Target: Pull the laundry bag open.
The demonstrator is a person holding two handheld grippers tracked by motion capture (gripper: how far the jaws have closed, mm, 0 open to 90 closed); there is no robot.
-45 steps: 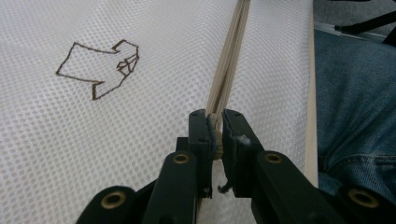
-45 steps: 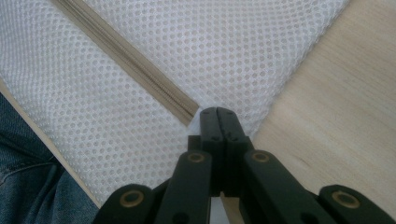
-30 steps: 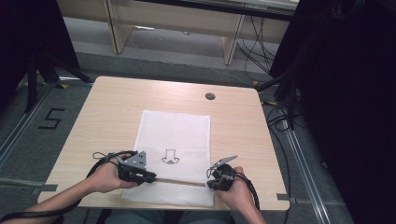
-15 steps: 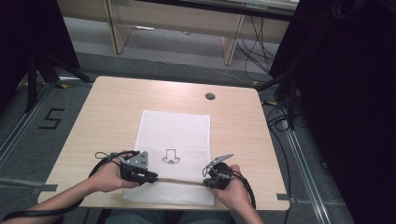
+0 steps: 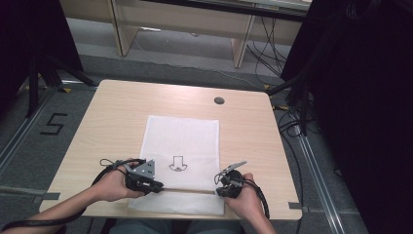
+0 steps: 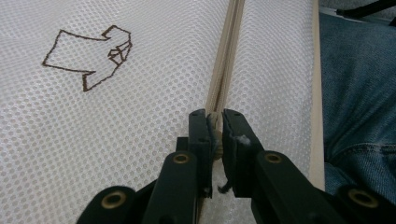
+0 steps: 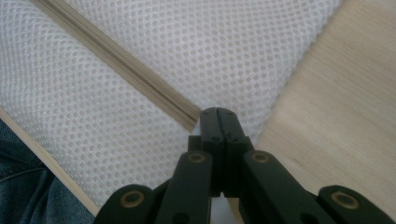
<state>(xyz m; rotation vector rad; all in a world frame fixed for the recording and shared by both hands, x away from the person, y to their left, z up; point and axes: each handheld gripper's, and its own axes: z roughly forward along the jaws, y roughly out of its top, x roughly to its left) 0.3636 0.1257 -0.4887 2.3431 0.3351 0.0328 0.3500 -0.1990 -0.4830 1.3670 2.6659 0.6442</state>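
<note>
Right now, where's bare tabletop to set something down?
Bare wood left and right of the white mesh bag, and the far strip by the grommet. The near edge is crowded: left gripper and right gripper at the zipper.

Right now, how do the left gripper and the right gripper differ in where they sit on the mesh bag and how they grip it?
The left gripper sits at the zipper's left end, its jaws pinching the zipper pull; the right gripper sits at the zipper's right end, jaws pressed fully together on the mesh bag's fabric. The left gripper is nearer the printed arrow; the right is beside bare table. Both are at the bag's near end.
</note>
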